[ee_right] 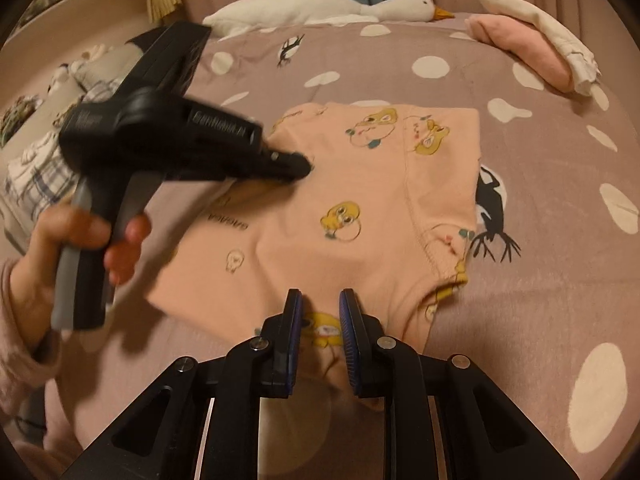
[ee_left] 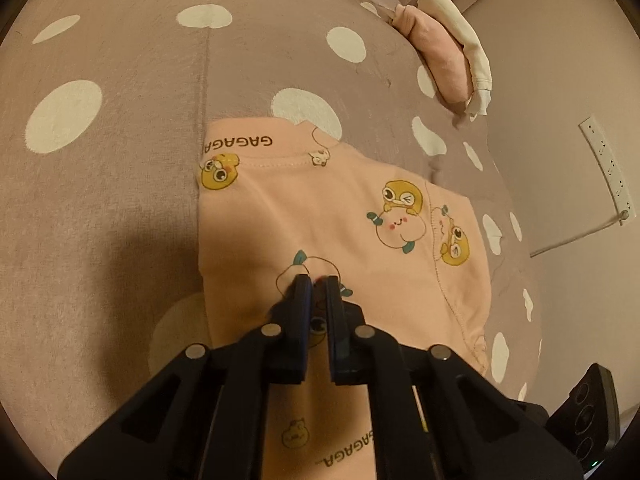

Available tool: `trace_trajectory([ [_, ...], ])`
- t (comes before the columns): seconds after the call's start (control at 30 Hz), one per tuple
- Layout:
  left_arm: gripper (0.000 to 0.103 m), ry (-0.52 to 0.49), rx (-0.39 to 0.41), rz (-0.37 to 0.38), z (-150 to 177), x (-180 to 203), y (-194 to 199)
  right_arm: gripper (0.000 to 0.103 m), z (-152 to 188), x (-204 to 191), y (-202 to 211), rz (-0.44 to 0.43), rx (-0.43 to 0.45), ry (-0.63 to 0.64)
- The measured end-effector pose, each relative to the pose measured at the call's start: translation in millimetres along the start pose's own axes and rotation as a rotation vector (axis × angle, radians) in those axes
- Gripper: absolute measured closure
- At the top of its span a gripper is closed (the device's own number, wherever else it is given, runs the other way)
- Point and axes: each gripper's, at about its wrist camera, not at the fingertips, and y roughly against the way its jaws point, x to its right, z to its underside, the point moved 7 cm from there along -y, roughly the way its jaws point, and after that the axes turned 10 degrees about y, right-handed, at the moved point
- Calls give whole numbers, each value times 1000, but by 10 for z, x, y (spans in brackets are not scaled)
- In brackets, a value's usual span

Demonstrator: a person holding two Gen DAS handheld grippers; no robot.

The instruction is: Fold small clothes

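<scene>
I see the bed (ee_right: 520,184) in its mauve, white-spotted cover, with the pink printed garment (ee_right: 372,184) lying partly folded on it. My left claw (ee_left: 319,280) has its jaws nearly together and its tips on the fabric; whether it pinches cloth, I cannot tell. My right claw (ee_right: 320,300) hangs parted over the near hem, holding nothing. The garment's print reads "GAGAGA".

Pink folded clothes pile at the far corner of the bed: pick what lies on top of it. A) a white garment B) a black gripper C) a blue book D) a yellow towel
A: a white garment is draped over the pink folded clothes, seen from both wrist views at the edge of the dotted bedspread.
</scene>
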Motion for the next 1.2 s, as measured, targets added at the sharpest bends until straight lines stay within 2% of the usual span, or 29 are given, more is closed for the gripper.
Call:
trace_trajectory([
  [0.13,90,-66,9,4,170,60,157,81,-110,56,177,-56,54,-49],
  [0.37,90,-168,-4,17,662,50,330,81,-552,449,164,-38,161,-201],
  [0.47,90,-172,-19,16,789,5,354,81,-682,609,-28,17,134,-232],
  [0.6,90,-191,-43,-7,921,-23,316,81,-589,870,-379,55,34,-331],
  [0.73,89,-230,-21,-44,1001,-22,312,81,-520,854,-312,46,66,-397],
  [0.83,89,-233,-17,-50,997,-40,297,81,-496,584,-85,23,110,-323],
  [1.0,89,-233,-8,-59,1007,-55,288,80,-367,283,91,26,103,-177],
  [1.2,89,-234,-7,-71,1051,-74,302,80,-31,70,65,132,16,-39],
])
